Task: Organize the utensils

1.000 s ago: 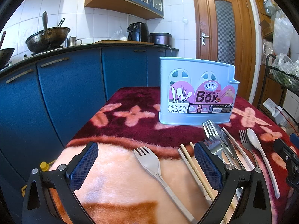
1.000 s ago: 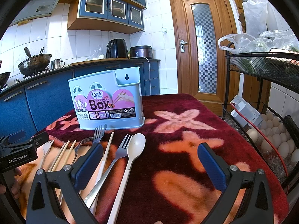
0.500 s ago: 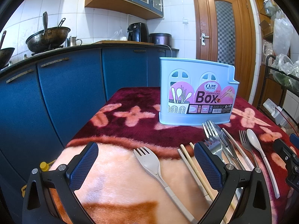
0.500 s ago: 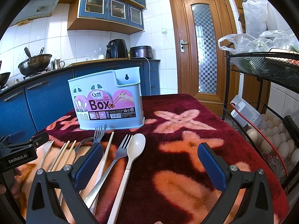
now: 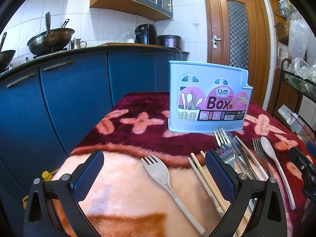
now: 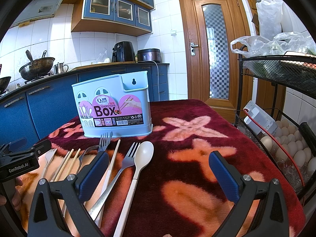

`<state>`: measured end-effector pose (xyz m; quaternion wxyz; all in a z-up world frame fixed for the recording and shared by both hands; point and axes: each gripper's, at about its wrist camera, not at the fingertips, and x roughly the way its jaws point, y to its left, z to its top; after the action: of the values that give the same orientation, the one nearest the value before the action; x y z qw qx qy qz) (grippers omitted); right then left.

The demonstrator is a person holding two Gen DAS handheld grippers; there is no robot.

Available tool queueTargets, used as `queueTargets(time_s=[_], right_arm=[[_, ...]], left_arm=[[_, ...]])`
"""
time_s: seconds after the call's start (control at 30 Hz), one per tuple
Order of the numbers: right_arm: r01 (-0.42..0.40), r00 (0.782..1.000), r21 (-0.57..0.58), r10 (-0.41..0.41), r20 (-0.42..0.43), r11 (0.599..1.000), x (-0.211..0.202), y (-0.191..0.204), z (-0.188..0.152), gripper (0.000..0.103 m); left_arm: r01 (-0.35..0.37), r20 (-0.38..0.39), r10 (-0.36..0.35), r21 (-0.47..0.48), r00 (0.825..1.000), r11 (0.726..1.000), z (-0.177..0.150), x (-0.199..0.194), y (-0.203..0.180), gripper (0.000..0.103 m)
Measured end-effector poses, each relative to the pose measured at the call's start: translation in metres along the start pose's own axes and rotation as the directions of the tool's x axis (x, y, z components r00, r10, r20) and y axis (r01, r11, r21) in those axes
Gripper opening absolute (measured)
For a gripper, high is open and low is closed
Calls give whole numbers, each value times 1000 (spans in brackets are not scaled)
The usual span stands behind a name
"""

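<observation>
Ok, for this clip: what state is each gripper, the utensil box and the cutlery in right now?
Left gripper: open, empty, above the cloth.
Right gripper: open, empty.
Pale blue plastic utensil box: upright; contents hidden.
Beige plastic fork: flat on the cloth.
Wooden chopsticks: flat, side by side.
White plastic spoon: flat, bowl up.
Wooden door: closed.

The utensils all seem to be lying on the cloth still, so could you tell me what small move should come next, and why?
Probably lower the open left gripper onto the beige fork lying between its fingers; the light blue box stands behind, and nothing is held yet.
</observation>
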<state>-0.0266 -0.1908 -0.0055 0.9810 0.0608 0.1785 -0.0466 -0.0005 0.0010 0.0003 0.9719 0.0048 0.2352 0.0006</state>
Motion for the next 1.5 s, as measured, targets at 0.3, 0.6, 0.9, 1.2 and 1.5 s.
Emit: queueTargets(time_s=[0.3, 0.6, 0.9, 1.2, 1.5], right_arm=[[0, 1000, 0, 0, 0, 1000, 0, 0, 0, 103], [0, 1000, 0, 0, -1, 1000, 0, 0, 0, 103], [-14, 999, 22, 15, -34, 1000, 4, -3, 1, 103], [-58, 984, 46, 65, -166, 997, 19, -9, 5, 103], [-98, 940, 8, 96, -328, 995, 31, -4, 10, 89]], left_arm=[[2, 0, -2, -1, 1000, 1000, 1, -1, 1, 102], [2, 0, -2, -1, 1000, 1000, 1, 0, 1, 102], [8, -12, -8, -8, 1000, 1000, 3, -1, 3, 102], [10, -63, -9, 6, 998, 1000, 8, 1, 10, 102], [-2, -236, 1, -6, 972, 1000, 2, 14, 30, 102]])
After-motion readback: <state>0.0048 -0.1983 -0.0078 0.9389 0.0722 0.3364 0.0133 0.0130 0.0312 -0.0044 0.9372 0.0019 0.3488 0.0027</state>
